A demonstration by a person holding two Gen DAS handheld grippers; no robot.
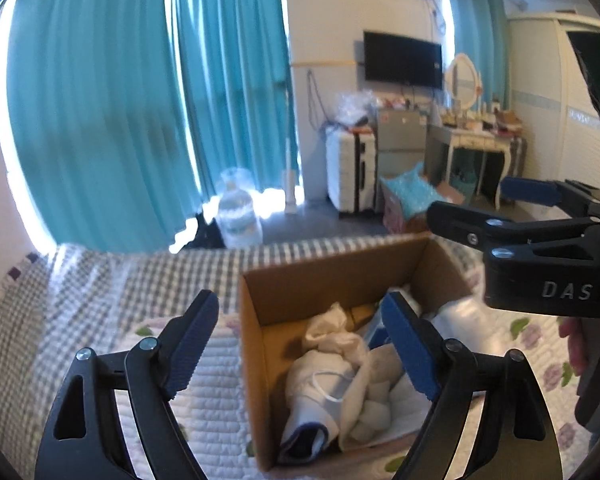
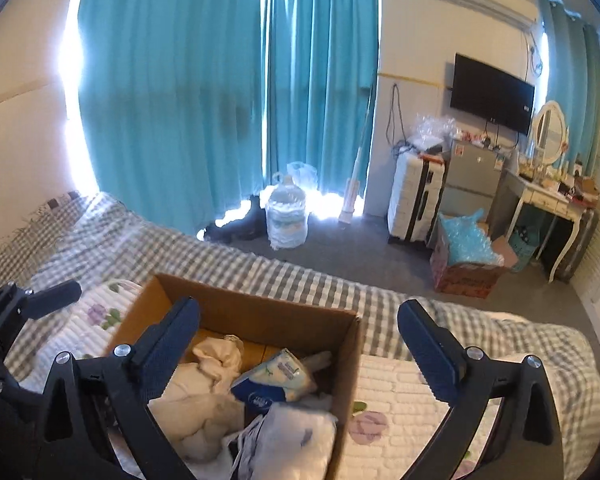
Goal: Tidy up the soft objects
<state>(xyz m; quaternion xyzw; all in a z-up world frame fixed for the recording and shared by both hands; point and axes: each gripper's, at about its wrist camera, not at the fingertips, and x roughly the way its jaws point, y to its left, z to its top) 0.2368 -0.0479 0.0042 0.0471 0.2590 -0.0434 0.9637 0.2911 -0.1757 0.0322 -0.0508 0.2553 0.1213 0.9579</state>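
Showing only rightward: tissue pack (image 2: 276, 376) inside cardboard box (image 2: 352, 364)

We see teal curtains (image 2: 228, 80) far left, a water jug (image 2: 287, 216) on the floor below them, a white suitcase (image 2: 416, 200) beside a small grey fridge (image 2: 474, 176), a wall TV (image 2: 492, 90), and a dressing table (image 2: 556, 200) with oval mirror (image 2: 550, 132) far right.

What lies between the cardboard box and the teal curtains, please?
In the right wrist view, grey-checked bedding lies beyond the cardboard box, then floor with a water jug before the teal curtains.
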